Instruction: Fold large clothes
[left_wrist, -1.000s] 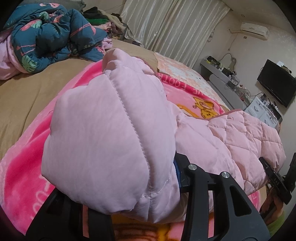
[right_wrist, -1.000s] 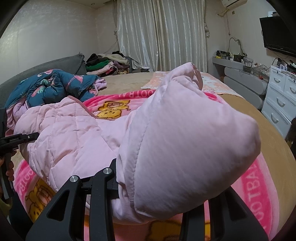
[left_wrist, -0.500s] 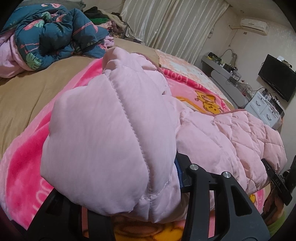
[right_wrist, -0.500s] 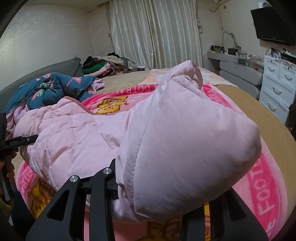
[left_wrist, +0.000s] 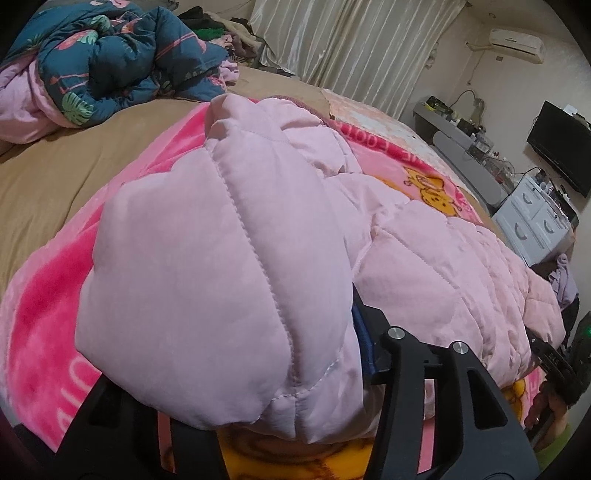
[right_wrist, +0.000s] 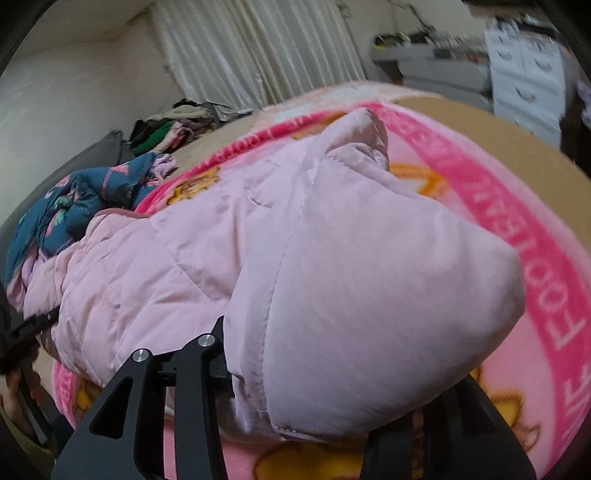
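Both pairs of jaws have just been opening, a puffy fold of the pale pink quilted padded jacket (left_wrist: 229, 280) between each; whether the pads still press it is hidden. Left gripper (left_wrist: 258, 417) and right gripper (right_wrist: 314, 417) each carry one end of the jacket, which sags onto the bright pink cartoon-print fleece blanket (left_wrist: 44, 332) over the tan bed sheet (left_wrist: 66, 166). A crumpled dark blue floral quilt (left_wrist: 110, 62) lies well apart.

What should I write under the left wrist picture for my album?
A puffy pink jacket bulges between the left hand-held gripper over a bright pink cartoon blanket on the bed.
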